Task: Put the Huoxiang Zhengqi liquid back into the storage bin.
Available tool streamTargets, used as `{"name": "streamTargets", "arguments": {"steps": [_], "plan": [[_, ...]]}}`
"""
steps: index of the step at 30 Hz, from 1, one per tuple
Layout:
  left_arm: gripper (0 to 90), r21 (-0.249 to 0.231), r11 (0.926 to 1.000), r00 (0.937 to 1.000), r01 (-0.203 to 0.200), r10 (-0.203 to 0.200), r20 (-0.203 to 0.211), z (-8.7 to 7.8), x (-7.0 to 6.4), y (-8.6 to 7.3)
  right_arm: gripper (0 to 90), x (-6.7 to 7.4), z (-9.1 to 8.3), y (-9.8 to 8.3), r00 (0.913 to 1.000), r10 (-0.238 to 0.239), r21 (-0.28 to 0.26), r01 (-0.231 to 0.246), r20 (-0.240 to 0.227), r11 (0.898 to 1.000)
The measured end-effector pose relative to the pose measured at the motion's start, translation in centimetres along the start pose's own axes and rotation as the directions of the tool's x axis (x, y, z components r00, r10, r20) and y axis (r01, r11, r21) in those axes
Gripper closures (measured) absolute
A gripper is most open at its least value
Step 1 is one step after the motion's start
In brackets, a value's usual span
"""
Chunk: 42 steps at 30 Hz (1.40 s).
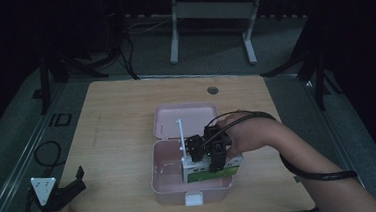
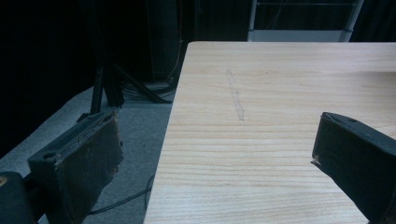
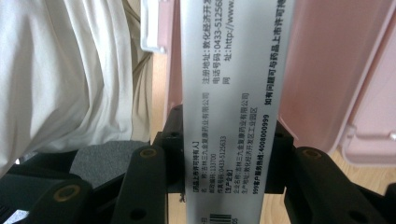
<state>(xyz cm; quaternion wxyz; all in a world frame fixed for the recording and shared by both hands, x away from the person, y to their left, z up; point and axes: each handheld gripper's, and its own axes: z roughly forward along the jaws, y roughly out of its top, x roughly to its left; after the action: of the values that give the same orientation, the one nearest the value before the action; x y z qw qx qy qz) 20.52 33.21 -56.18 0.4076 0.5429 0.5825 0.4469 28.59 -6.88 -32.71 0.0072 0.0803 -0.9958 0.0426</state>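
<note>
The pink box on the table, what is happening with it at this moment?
A person is working at a light wooden table with a gripper in each hand. The right gripper is shut on a white and green cardboard carton with printed text and holds it over the front part of the open pink plastic box, whose lid lies flat behind it. Whether the carton already rests inside, I cannot tell. The left gripper waits open at the near left edge of the table, holding nothing.
</note>
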Motion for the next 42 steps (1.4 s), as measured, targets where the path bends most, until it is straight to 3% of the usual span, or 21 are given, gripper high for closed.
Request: {"name": "streamTargets", "arguments": {"steps": [6, 12, 42], "plan": [[1.7, 0.000, 1.0000, 1.0000, -0.001, 0.001, 0.001, 0.0, 0.0, 0.0, 62.2, -0.1, 0.6, 1.4, 1.0000, -0.004, -0.002, 0.004, 0.003, 1.000], [1.6, 0.000, 1.0000, 1.0000, -0.001, 0.001, 0.003, 0.0, 0.0, 0.0, 62.1, -0.7, 2.4, 2.4, 0.9999, 0.004, 0.002, -0.004, -0.013, 1.000], [1.7, 0.002, 1.0000, 1.0000, -0.003, 0.003, 0.000, 0.0, 0.0, 0.0, 62.1, -2.3, 10.6, 3.4, 0.9959, 0.052, 0.012, -0.051, -0.074, 0.999]]}}
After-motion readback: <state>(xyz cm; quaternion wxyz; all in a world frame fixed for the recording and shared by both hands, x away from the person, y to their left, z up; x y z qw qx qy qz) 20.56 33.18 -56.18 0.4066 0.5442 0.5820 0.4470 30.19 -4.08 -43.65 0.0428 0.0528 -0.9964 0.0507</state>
